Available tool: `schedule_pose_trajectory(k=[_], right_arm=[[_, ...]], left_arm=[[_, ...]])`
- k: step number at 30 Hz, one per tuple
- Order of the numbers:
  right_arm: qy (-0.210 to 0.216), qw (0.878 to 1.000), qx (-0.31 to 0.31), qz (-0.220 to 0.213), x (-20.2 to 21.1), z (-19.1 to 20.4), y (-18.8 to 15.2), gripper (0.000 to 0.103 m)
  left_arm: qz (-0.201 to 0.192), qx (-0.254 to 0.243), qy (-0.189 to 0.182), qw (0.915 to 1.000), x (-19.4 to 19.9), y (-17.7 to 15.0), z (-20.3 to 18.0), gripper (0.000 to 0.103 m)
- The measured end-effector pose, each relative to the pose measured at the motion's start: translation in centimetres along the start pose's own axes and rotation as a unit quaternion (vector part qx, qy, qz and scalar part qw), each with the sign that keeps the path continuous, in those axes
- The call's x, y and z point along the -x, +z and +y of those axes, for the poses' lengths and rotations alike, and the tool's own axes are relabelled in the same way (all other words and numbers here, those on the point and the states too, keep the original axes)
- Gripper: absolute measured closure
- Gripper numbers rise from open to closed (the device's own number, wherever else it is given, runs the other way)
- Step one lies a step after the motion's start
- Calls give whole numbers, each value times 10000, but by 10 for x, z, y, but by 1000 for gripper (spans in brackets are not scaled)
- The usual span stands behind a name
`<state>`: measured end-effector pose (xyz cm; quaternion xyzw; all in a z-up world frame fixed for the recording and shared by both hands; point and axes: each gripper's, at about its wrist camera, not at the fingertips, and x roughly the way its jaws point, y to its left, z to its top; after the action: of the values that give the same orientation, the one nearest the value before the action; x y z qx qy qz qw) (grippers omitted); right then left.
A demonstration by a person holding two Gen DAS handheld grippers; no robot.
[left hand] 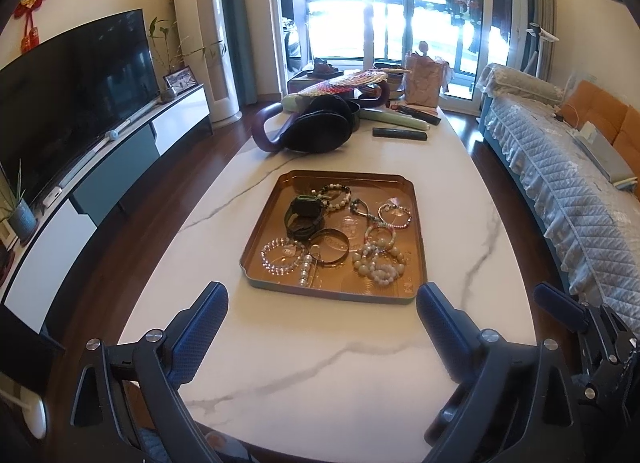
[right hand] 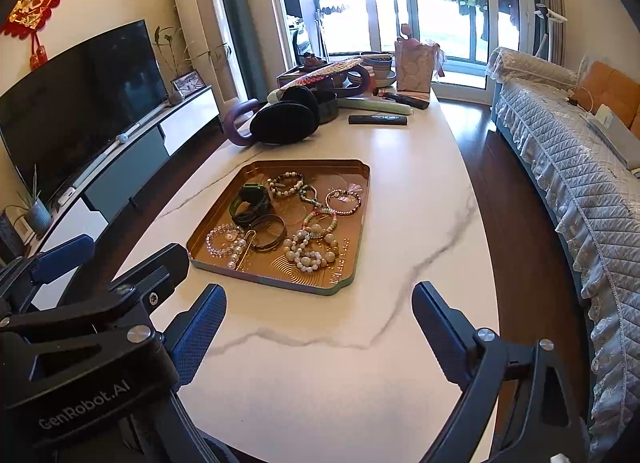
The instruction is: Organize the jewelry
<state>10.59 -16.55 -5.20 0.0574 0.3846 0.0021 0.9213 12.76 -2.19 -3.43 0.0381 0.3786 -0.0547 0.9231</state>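
- Copper-gold metal tray (left hand: 404, 199) sits on the white marble table (left hand: 320, 363), at about 12 o'clock from both hand-held grippers and well clear of them.
- All the jewelry in view lies inside the tray: a dark watch (left hand: 305, 211) at roughly 10 o'clock from the tray's middle, a clear crystal bracelet (left hand: 280, 257) at 7 o'clock, a plain metal bangle (left hand: 329, 247) near the centre, a heap of pale bead bracelets (left hand: 380, 265) at 5 o'clock, and a pink bead bracelet (left hand: 395, 215) at 2 o'clock.
- Left hand-held gripper (left hand: 322, 303): blue pads wide apart, nothing between them, held over the table's near end.
- Right hand-held gripper (right hand: 318, 303): likewise spread and empty, just beside the left one.
- Step in hand, as a judgement: this fits either jewelry gathered in the tray and awaiting sorting, or jewelry already collected there (one moment cannot settle which). Several pieces overlap, so they look heaped rather than laid out.
- Any pick here would call for a narrow, careful pinch on a single strand; the beads at 5 o'clock are tangled and could drag neighbours along.
- Orientation: the tray's long axis runs 6 to 12 o'clock in the left wrist view, and tilts toward 1 o'clock in the right wrist view. A pearl clip (left hand: 306, 269) lies roughly along the same line.
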Motion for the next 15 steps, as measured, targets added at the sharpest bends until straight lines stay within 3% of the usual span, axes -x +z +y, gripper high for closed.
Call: schedule_pose_trajectory(k=[15], right_arm=[[35, 10000, -9, 26, -2, -1, 0, 10]], left_arm=[[40, -25, -28, 10000, -1, -1, -1, 8]])
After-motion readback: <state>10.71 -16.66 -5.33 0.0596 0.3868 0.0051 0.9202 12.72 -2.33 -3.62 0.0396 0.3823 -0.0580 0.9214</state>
